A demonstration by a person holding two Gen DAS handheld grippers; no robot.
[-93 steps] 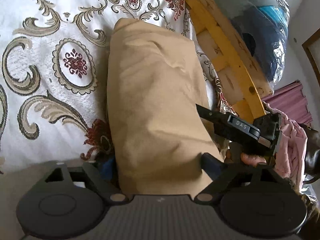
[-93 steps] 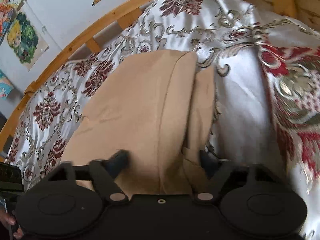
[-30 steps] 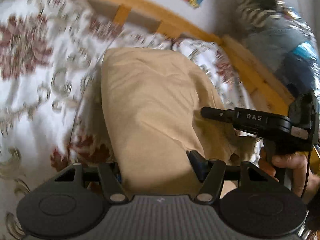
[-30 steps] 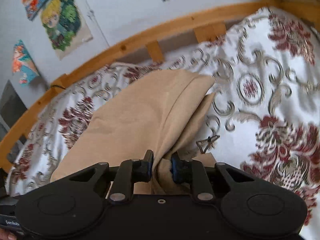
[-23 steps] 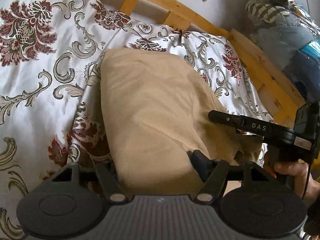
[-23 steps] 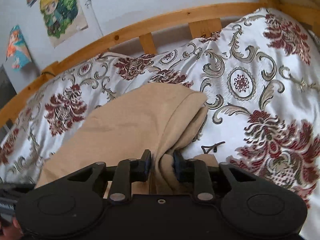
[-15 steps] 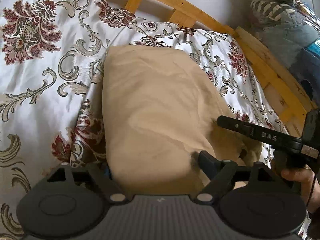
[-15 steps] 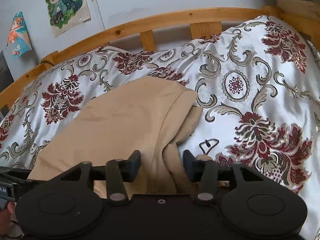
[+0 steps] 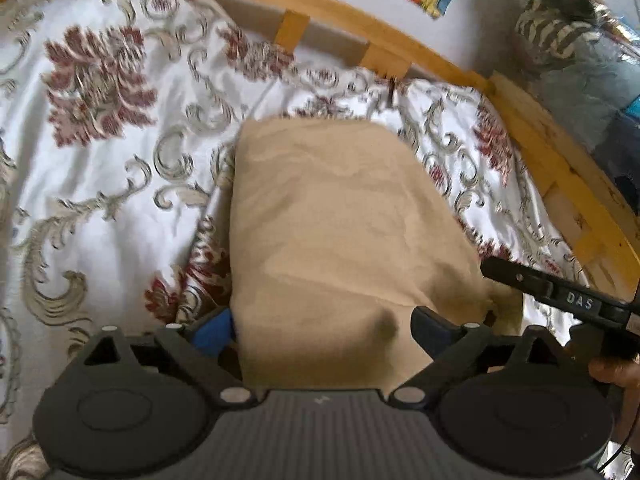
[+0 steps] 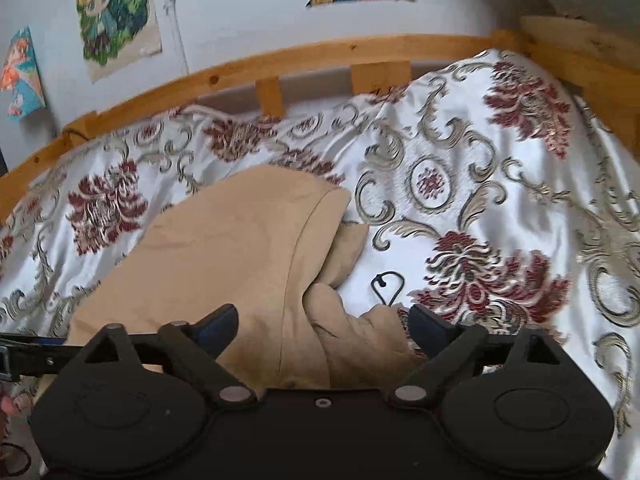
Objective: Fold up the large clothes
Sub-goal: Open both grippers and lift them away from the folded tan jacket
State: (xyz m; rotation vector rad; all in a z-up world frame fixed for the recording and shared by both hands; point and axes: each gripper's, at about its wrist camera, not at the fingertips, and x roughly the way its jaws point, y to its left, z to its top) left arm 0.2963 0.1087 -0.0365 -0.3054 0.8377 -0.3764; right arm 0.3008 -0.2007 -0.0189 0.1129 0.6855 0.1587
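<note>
A tan garment (image 9: 336, 232) lies folded into a long rectangle on the patterned bedspread (image 9: 100, 200). My left gripper (image 9: 320, 328) is open, its fingers straddling the near end of the garment. The right gripper's body (image 9: 560, 300) shows at the right of the left wrist view. In the right wrist view the garment (image 10: 240, 256) has loose layers bunched at its right edge. My right gripper (image 10: 320, 324) is open, its fingers either side of the garment's near end.
A wooden bed rail (image 10: 280, 60) runs along the far side of the bed, with posters (image 10: 116, 12) on the wall behind. Bagged clothes (image 9: 580, 48) are stacked beyond the right rail. A small black wire loop (image 10: 386, 286) lies on the bedspread beside the garment.
My right gripper was shut on the garment's edge a second ago and has opened wide. My left gripper stays open. Both cameras have tilted up slightly.
</note>
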